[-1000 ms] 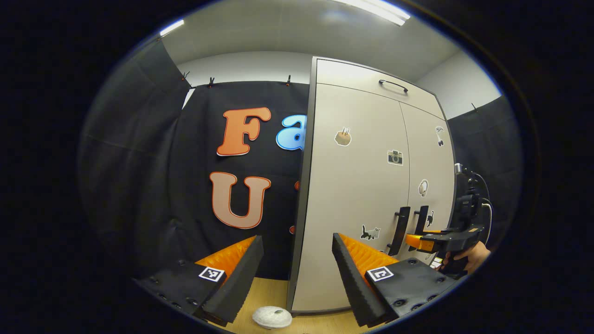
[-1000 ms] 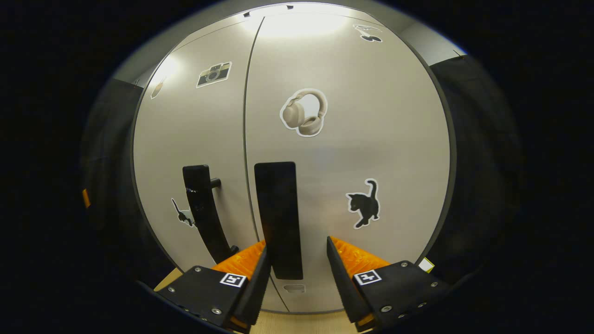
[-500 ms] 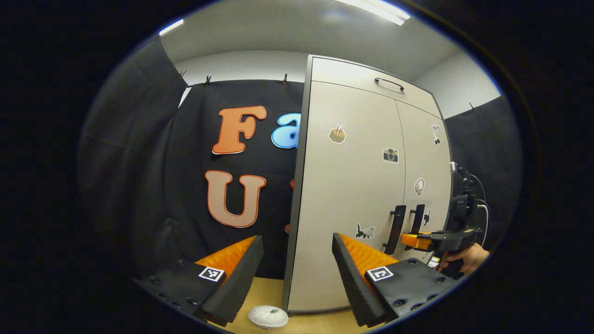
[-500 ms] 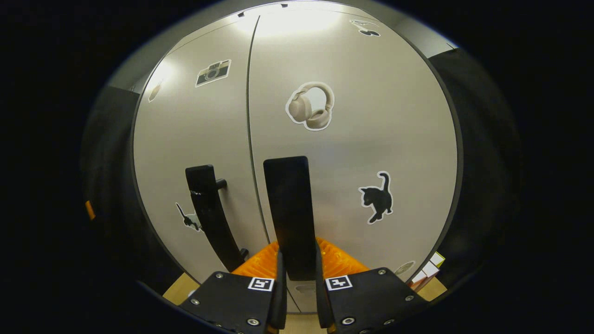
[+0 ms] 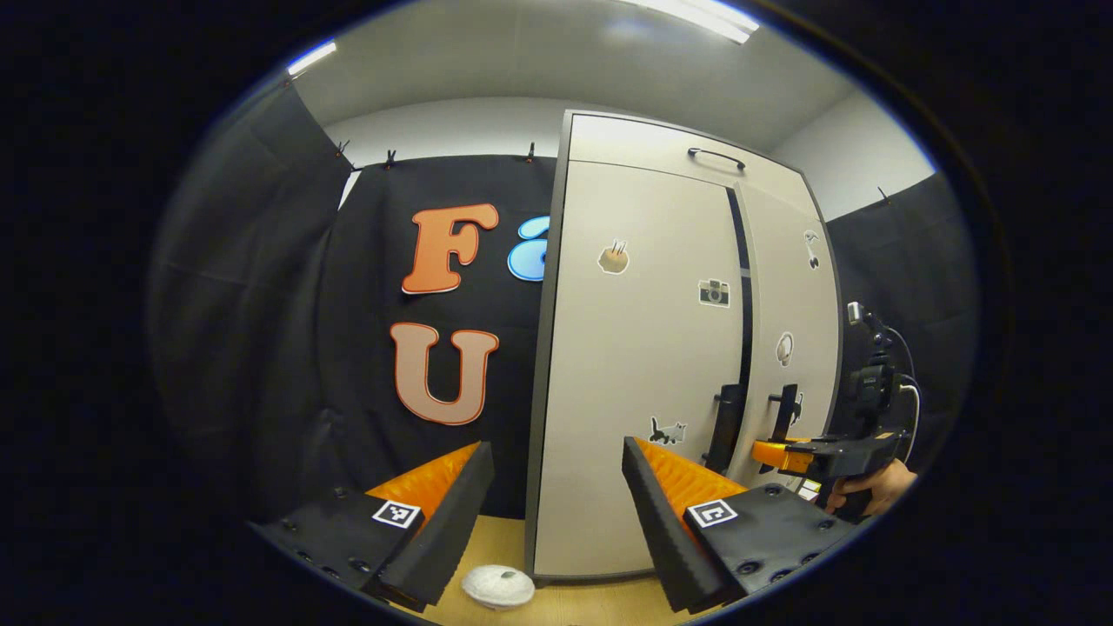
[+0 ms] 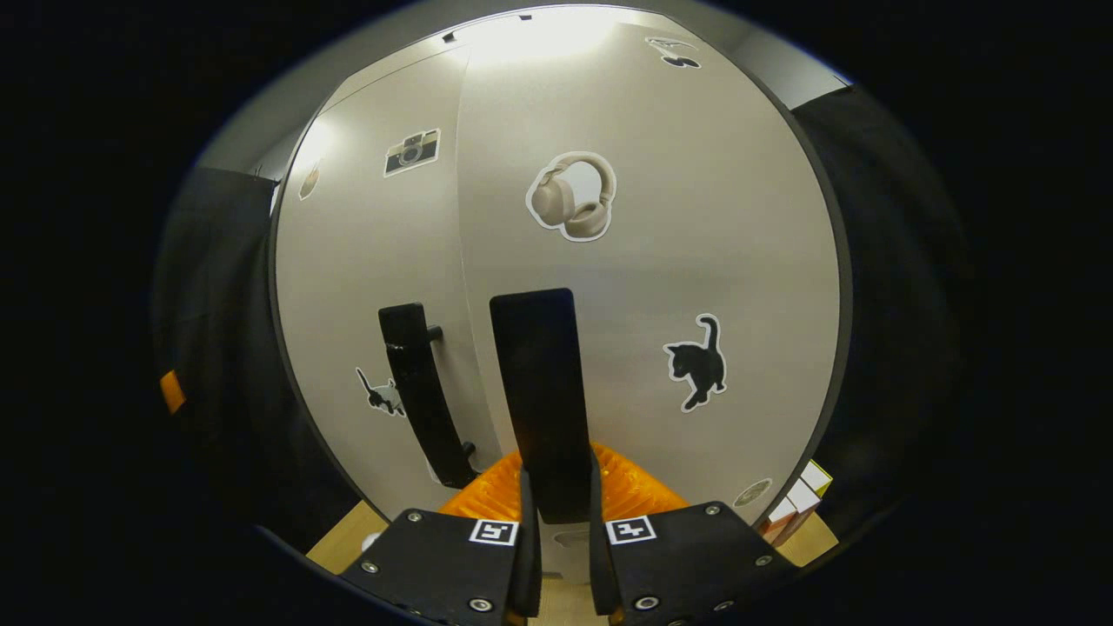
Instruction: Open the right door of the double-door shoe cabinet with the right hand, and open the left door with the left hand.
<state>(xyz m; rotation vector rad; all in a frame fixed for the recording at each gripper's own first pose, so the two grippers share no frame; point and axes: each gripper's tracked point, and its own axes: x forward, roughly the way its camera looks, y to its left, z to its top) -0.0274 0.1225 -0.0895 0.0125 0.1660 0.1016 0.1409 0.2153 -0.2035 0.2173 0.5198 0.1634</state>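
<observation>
The tall pale grey double-door shoe cabinet (image 5: 643,365) stands upright on a light wooden floor (image 5: 496,543), with the booth's black cloth wall (image 5: 261,304) behind it and to its left, and a white ceiling with strip lights above. A small round white object (image 5: 497,586) lies on the floor just beside the cabinet's lower left corner.

In the left gripper view a dark vertical gap (image 5: 742,287) runs between the two doors, so the right door (image 6: 661,261) stands slightly ajar while the left door (image 5: 639,348) lies flush. Left of the cabinet the floor is open up to the cloth wall.

Both black bar handles run vertically, close to the doors' meeting edge. The right gripper (image 6: 556,556) has its fingers pressed narrowly on both sides of the right door's handle (image 6: 541,400); the left door's handle (image 6: 422,391) is just beside it, untouched. The left gripper (image 5: 556,513) is spread wide, holding nothing, well apart from the handles and pointing at the cabinet's left edge.
</observation>
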